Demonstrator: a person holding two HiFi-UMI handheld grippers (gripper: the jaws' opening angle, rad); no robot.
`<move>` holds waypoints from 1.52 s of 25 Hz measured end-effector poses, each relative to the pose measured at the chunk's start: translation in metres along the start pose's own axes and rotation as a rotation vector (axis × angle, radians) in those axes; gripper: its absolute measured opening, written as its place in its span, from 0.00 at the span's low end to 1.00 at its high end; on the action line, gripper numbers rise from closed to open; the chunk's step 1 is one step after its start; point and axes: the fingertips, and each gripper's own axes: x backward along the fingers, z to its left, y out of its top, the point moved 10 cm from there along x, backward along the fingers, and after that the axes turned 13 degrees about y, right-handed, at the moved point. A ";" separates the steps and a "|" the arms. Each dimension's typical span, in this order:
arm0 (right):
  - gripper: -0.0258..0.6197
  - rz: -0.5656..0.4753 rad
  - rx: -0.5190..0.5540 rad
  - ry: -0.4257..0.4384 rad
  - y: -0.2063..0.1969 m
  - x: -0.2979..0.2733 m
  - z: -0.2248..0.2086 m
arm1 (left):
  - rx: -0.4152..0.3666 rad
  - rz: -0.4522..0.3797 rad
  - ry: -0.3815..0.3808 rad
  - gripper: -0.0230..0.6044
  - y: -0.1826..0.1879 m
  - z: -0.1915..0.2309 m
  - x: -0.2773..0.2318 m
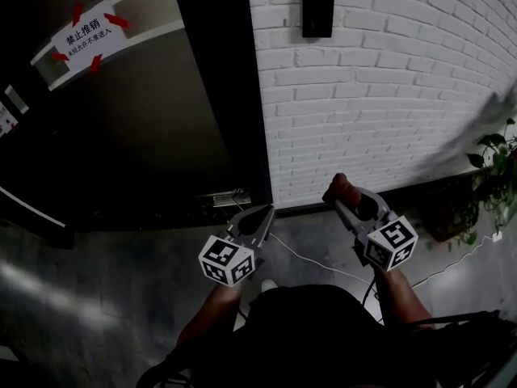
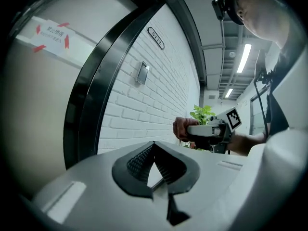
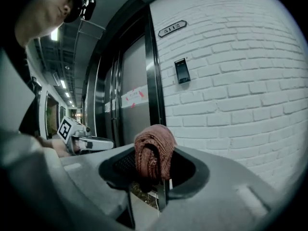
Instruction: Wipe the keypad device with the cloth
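The black keypad device [image 1: 317,6] hangs high on the white brick wall [image 1: 388,111], well above both grippers. It shows small in the left gripper view [image 2: 142,73] and the right gripper view [image 3: 181,70]. My right gripper [image 1: 343,196] is shut on a bunched reddish-brown cloth [image 1: 339,188], which fills its jaws [image 3: 154,153]. The left gripper [image 1: 260,214] is held low beside it, shut with nothing between its jaws [image 2: 154,150]. Both point toward the base of the wall.
A dark metal door [image 1: 137,136] with a white taped sign [image 1: 85,39] stands left of the wall. A potted plant [image 1: 497,168] sits at the right. A white cable [image 1: 315,261] runs across the grey floor. A number plate [image 3: 172,28] is above the keypad.
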 end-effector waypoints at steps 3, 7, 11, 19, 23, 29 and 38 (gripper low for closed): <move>0.27 0.011 0.026 0.021 -0.009 0.031 0.014 | -0.012 0.011 -0.008 0.06 -0.007 -0.029 -0.005; 0.27 0.013 0.028 0.051 -0.024 0.072 0.026 | -0.010 0.014 0.002 0.06 -0.016 -0.071 -0.006; 0.27 0.018 0.008 0.058 -0.039 0.107 0.030 | -0.018 0.025 0.004 0.06 -0.023 -0.111 0.002; 0.26 0.000 0.044 0.089 -0.045 0.147 0.034 | -0.009 0.006 0.059 0.06 -0.033 -0.158 0.022; 0.26 -0.007 0.050 0.108 -0.052 0.157 0.038 | -0.016 0.004 0.058 0.06 -0.040 -0.175 0.026; 0.26 -0.005 0.048 0.099 -0.059 0.173 0.038 | -0.035 0.021 0.061 0.06 -0.046 -0.188 0.030; 0.26 -0.024 0.048 0.094 -0.065 0.182 0.044 | -0.069 0.022 0.058 0.06 -0.043 -0.198 0.035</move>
